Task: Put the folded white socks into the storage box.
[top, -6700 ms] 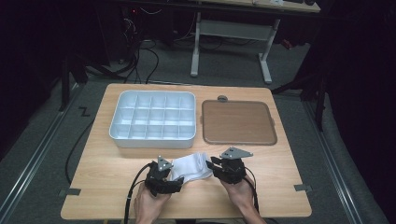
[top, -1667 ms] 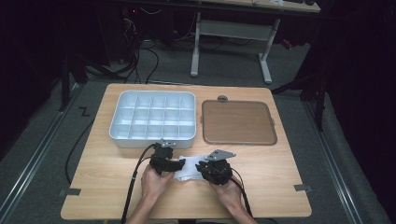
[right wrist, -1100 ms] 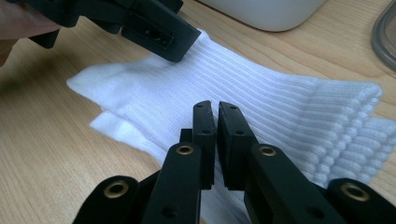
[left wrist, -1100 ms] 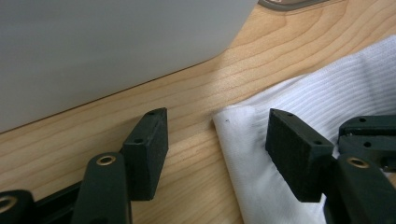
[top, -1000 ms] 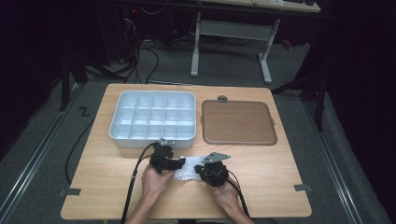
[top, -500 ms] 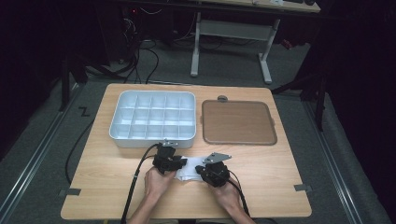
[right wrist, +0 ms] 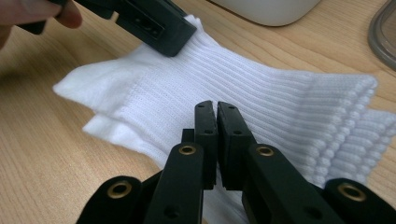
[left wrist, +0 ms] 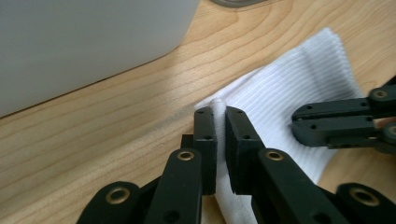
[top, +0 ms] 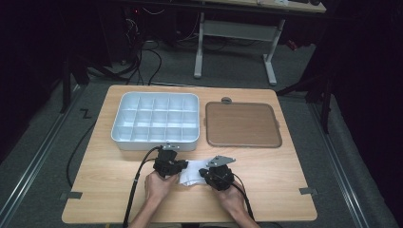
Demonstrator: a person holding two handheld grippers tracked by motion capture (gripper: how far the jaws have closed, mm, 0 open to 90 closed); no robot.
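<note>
On the table, socks lie pinched between both claws.

Dim room, grey floor, white desk frame

Each black tool has brass rivets, trailing cable, bare forearms.

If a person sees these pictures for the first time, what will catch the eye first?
First, the white ribbed sock lying near the front edge of the wooden table, between two hand-held tools. The left gripper has just been closing and pinches a fold of it, while the right gripper is shut on the fabric too. Behind them stand a pale compartment tray and, to its right, a brown tray.
</note>
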